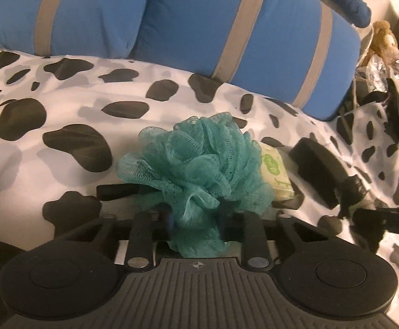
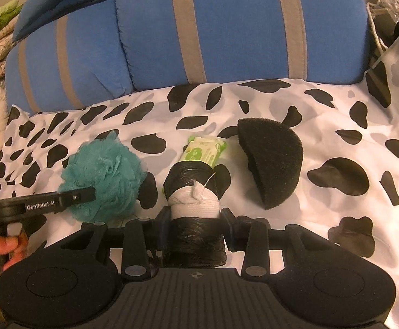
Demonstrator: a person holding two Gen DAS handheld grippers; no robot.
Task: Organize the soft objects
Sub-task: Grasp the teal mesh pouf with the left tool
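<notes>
Right wrist | left gripper (image 2: 89, 192) (marked "GenRobot.AI") pinches teal loofah (image 2: 103, 175) | right gripper (image 2: 194, 219) clamps black roll (image 2: 191, 181)

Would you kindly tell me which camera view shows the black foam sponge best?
The right wrist view: the black foam sponge lies whole and unobstructed on the spotted bedcover. The left wrist view catches it only sideways near the right edge, dark and blurred.

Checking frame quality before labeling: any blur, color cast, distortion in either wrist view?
Left wrist: warm dim cast, strong fisheye bend on the blue pillows, right-edge clutter soft; teal loofah sharp. Right wrist: same cast and curvature, dark corners, black sponge and wipes pack crisp.
</notes>
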